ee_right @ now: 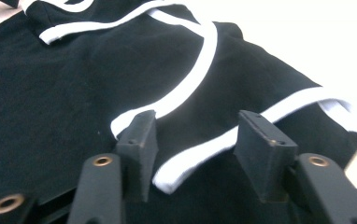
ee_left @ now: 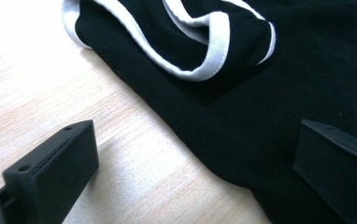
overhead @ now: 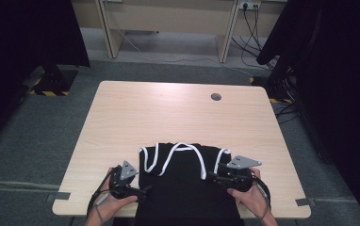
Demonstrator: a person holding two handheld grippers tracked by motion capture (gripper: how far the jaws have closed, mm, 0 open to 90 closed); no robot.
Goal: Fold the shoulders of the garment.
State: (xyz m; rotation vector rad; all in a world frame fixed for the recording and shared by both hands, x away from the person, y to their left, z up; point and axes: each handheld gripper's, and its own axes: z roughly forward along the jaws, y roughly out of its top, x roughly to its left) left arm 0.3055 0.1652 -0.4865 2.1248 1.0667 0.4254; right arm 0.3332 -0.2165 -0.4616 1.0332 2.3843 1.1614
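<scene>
The left gripper [overhead: 143, 190] sat at the left edge of the black shirt [overhead: 187, 188], low on the table [overhead: 168, 113]. Its jaws stood wide apart, one over the bare wood and one over the cloth, and nothing was pinched between them. The shirt lay in the middle of the near side of the table, with its bottom part hanging over the front edge. It was black all over, with white trim [overhead: 180, 148] that looped and curled along the folded top part. It looked soft, thin and light, so it would likely bend, bunch up and slide on the smooth wood. A good place to grab seemed to be a side edge or the thicker white trim [ee_right: 190, 158], where the cloth was doubled. The right gripper [overhead: 211, 178] rested on the right side of the shirt. Its jaws were partly apart with a strip of white trim lying between them, not squeezed.
</scene>
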